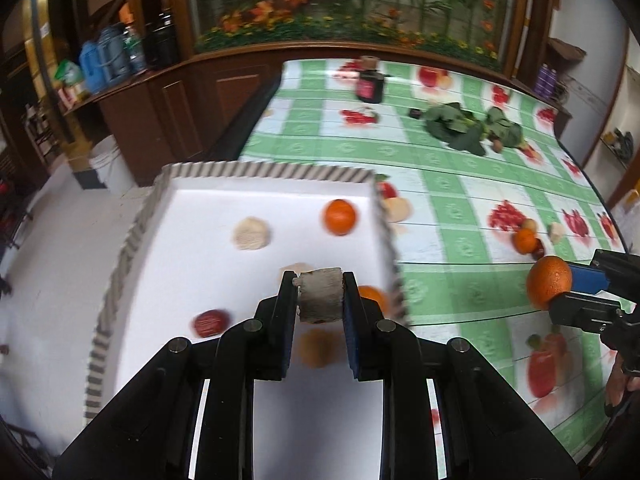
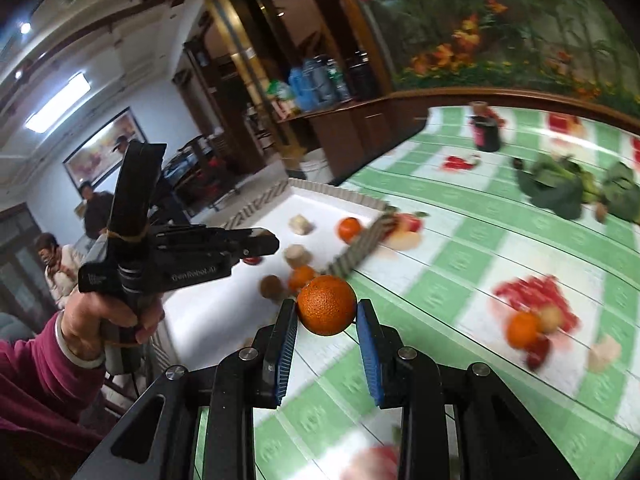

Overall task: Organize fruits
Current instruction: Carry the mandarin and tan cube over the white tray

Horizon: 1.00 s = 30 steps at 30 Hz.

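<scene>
Orange (image 2: 326, 305) clamped in right tongs (image 2: 326, 316), brown chunk (image 1: 321, 295) in left tongs (image 1: 321, 300); could slip from shallow tip grips short of tray (image 1: 272, 170).

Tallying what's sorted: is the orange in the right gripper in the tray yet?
Out. The orange, clamped in the right gripper, hangs beside the tray.

The right tongs (image 2: 326, 316) clamp an orange (image 2: 326, 305) above the green-checked desk (image 2: 448, 256). To the left, a hand (image 2: 106, 316) holds the left tongs (image 2: 262, 246) over a white tray (image 2: 224, 300) holding several fruits.
</scene>
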Available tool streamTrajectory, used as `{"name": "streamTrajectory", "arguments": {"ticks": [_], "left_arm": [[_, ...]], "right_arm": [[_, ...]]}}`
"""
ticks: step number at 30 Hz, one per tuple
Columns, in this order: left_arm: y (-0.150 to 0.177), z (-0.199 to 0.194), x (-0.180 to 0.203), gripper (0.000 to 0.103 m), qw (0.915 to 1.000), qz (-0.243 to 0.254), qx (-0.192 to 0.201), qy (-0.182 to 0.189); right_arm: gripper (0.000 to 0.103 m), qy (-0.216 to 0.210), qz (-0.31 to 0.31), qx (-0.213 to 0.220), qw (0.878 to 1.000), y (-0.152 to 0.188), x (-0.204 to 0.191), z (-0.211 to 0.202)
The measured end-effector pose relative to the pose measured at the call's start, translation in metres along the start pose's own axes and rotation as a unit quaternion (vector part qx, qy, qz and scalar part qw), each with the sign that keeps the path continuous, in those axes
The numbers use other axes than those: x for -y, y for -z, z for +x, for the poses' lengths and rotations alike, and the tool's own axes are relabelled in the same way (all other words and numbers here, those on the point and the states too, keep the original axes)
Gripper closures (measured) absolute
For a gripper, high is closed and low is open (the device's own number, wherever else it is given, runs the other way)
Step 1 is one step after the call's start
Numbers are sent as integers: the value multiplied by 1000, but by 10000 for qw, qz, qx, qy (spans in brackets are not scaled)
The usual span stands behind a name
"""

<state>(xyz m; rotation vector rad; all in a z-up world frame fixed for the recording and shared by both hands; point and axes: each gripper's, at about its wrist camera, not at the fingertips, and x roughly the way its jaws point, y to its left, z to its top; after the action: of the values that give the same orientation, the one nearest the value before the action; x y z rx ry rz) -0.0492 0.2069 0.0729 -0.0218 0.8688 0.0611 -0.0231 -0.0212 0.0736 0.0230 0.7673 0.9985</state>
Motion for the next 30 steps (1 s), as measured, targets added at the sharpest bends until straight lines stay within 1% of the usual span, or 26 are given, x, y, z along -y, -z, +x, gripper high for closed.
{"name": "streamTrajectory", "arguments": {"ticks": [6, 12, 16, 20, 25, 30], "left_arm": [[2, 1, -35, 82, 9996, -258, -3, -148], [-2, 9, -62, 82, 9983, -554, -53, -175], [-9, 18, -74, 82, 9974, -700, -76, -153], [-20, 30, -82, 82, 9967, -785, -80, -202], [-24, 52, -86, 82, 9964, -747, -286, -273], [-22, 64, -88, 82, 9956, -773, -414, -328]], "right_arm": [[74, -259, -191, -214, 9993, -18, -24, 38], [74, -301, -339, -382, 9982, -29, -34, 65], [74, -226, -361, -469, 9980, -38, -32, 81], [74, -94, -402, -713, 9966, -46, -25, 107], [74, 99, -473, -990, 9939, -51, -16, 138], [74, 186, -551, -1118, 9920, -56, -12, 155]]}}
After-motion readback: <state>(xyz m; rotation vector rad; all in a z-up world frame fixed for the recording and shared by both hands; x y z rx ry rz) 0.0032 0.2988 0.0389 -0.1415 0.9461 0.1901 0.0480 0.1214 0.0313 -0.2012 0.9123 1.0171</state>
